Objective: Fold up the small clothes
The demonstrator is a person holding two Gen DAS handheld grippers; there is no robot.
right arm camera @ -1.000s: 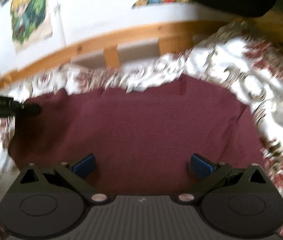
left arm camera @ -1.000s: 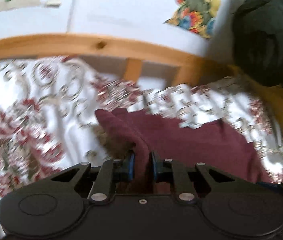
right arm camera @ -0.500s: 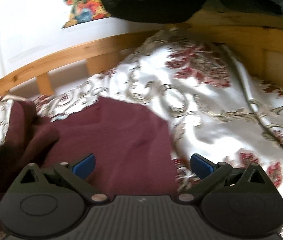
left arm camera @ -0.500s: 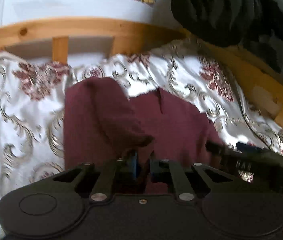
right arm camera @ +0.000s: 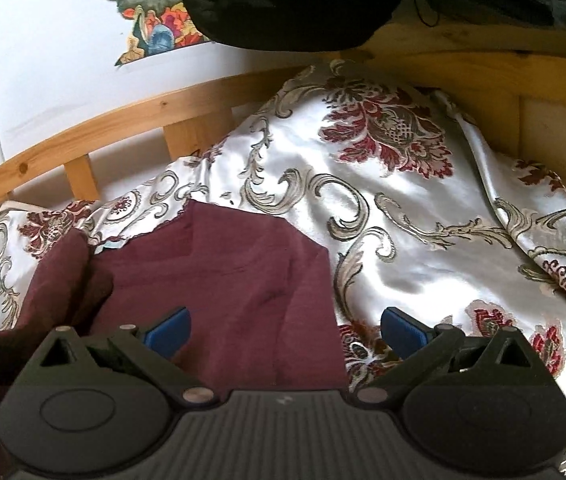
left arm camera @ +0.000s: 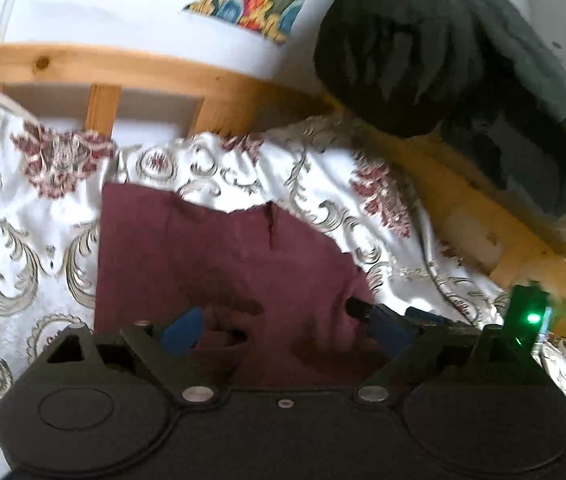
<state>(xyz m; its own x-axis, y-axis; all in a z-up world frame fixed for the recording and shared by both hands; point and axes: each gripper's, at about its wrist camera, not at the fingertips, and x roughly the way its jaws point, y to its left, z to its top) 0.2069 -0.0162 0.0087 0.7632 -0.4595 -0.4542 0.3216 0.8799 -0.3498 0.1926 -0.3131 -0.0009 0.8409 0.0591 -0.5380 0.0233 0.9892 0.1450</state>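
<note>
A small maroon garment (left arm camera: 223,264) lies on a white satin bedspread (left arm camera: 23,240) with red and gold flowers. Its left part is folded over the middle. My left gripper (left arm camera: 287,328) is open just above the garment's near edge, holding nothing. In the right wrist view the garment (right arm camera: 235,280) fills the lower left, with a raised fold at its left side. My right gripper (right arm camera: 283,330) is open over the garment's right edge, one blue pad over the cloth and the other over the bedspread (right arm camera: 423,240). The right gripper's tip (left arm camera: 383,316) shows at the right in the left wrist view.
A wooden bed rail (left arm camera: 143,72) runs behind the bedspread, with slats below it. Dark clothing (left arm camera: 423,60) hangs over the rail's right corner. It also shows in the right wrist view (right arm camera: 283,4). A white wall with colourful pictures (right arm camera: 155,28) stands behind.
My left gripper carried the garment's left part over to the right, then opened and let it drop onto the middle. My right gripper stayed open and shifted to the garment's right edge.
</note>
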